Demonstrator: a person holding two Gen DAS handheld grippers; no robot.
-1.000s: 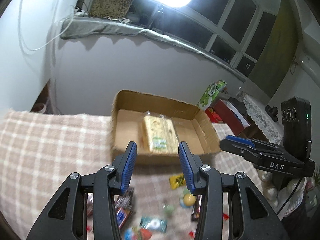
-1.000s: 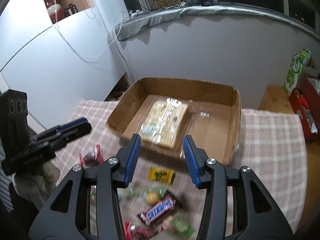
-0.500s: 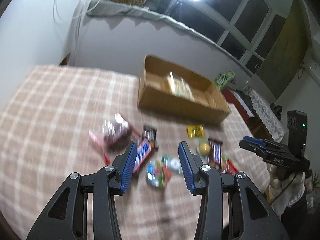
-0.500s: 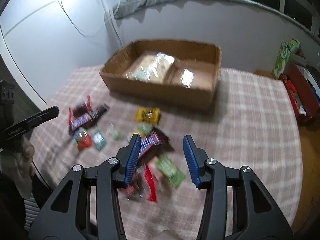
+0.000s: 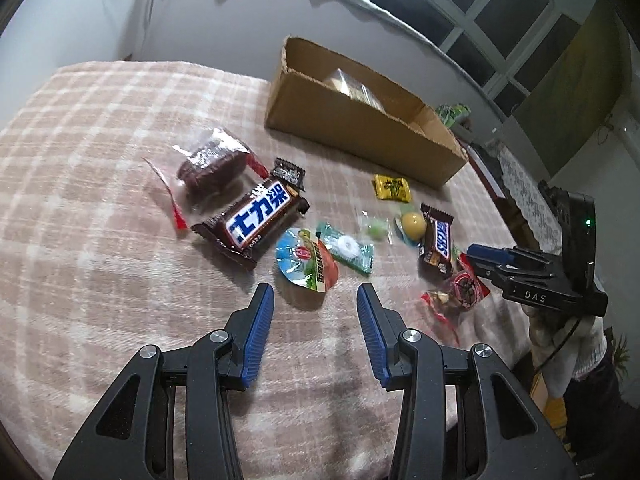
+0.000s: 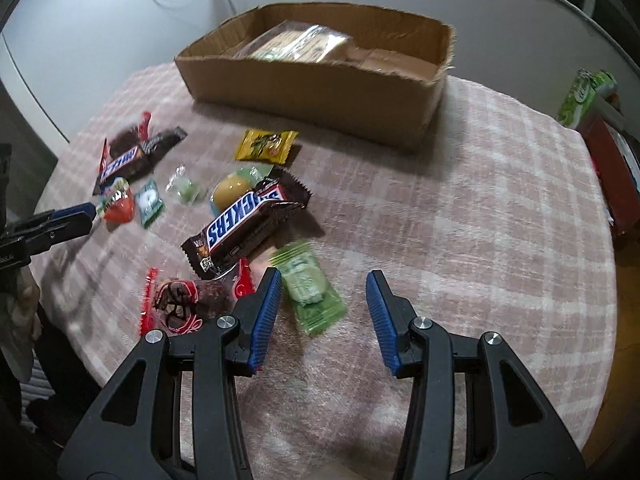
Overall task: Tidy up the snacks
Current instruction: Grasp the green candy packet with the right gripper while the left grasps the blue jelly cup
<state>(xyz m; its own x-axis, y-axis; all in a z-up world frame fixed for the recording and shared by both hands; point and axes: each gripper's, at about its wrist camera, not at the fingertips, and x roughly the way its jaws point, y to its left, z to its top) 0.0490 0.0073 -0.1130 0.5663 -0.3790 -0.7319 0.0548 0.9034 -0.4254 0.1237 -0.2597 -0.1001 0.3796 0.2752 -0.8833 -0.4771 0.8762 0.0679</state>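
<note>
- Now both tools are hanging above the scattered snacks on the checked tabletop; I judge the step in hand is the approach to a first pick, nothing lifted yet.
- The left tool is standing part-spread, its blue pads gripping nothing and touching nothing; the round-lidded jelly cup is lying just ahead of its tips.
- Beside that cup, the big chocolate bar and the white-and-green candy are lying close by.
- The right tool is likewise standing part-spread and empty; the green packet is lying partly between its tips, nearer the left-hand pad, not pinched.
- The Snickers bar is lying just beyond the packet, with the red-wrapped sweet off to its side.
- The cardboard box is sitting at the far side of the tabletop, well apart from the loose pile, already holding one clear-wrapped pack.
- Next move, as I read it: each tool needs lowering onto its nearest snack, centring the pads, then closing gently, since the flat wrappers may be slipping or crumpling.
</note>
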